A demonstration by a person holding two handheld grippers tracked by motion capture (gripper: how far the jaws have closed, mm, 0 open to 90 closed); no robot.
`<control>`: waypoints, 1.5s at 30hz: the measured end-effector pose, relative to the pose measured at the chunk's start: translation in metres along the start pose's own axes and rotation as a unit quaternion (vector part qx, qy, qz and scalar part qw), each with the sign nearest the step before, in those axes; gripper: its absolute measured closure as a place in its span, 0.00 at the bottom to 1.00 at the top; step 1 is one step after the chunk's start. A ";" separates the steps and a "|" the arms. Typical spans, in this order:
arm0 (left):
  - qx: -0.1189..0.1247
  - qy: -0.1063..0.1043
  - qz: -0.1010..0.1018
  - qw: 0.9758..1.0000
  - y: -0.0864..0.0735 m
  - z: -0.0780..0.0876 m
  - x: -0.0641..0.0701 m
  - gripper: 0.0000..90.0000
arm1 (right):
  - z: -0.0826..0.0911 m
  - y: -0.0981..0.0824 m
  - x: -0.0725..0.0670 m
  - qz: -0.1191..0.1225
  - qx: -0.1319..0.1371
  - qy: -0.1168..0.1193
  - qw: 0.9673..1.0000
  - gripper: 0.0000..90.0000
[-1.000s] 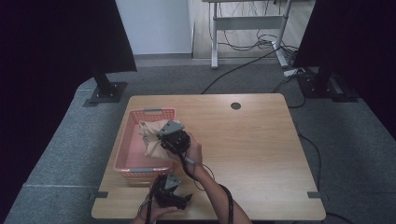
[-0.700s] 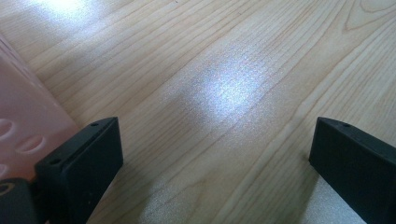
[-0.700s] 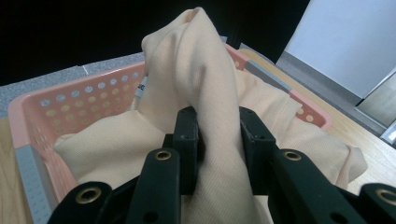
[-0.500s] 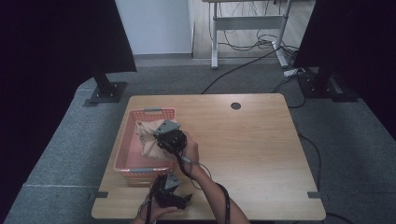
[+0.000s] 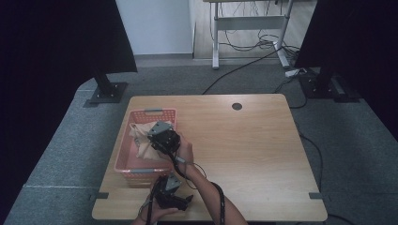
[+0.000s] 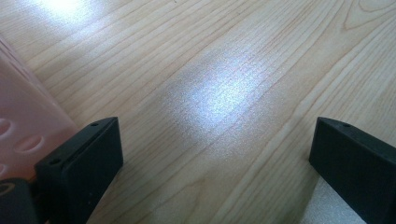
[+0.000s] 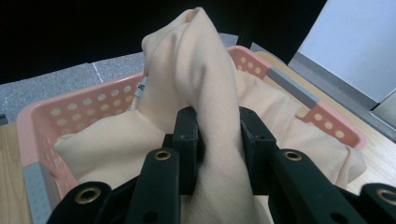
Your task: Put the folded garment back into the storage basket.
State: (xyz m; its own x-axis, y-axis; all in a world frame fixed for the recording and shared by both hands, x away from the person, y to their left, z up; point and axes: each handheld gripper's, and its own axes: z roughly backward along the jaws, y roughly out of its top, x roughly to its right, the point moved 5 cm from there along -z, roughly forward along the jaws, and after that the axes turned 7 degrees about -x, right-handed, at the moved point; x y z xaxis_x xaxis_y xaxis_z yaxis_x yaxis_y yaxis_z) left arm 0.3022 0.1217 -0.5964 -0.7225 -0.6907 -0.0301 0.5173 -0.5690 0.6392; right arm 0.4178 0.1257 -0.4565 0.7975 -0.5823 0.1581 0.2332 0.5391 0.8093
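- Right gripper [image 7: 218,135] over the pink perforated plastic basket [image 5: 123,159], jaws clamped tight on a raised fold of pale beige woven cloth [image 7: 196,70]; rest of cloth heaped inside basket, lower part hidden behind jaws
- Left gripper [image 6: 217,154] low over the light wooden table [image 5: 263,154], jaws spread wide, nothing between; basket wall cut off at left edge, blurred

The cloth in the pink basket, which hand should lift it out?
Right. The right tool is already shut on a fold of the cloth above the basket, so it probably just needs to lift. The left tool stands open over bare table beside the basket.
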 end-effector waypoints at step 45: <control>-0.002 0.002 0.002 1.000 0.000 0.000 0.000 0.03 | 0.035 -0.037 0.028 -0.070 0.000 0.044 0.997 0.31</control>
State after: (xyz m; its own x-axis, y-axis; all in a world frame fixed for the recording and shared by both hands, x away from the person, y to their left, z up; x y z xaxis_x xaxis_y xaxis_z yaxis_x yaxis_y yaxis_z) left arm 0.3024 0.1222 -0.5965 -0.7192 -0.6941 -0.0305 0.5216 -0.5685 0.6362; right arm 0.4120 0.0676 -0.4622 0.8030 -0.5959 -0.0072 0.3460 0.4563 0.8198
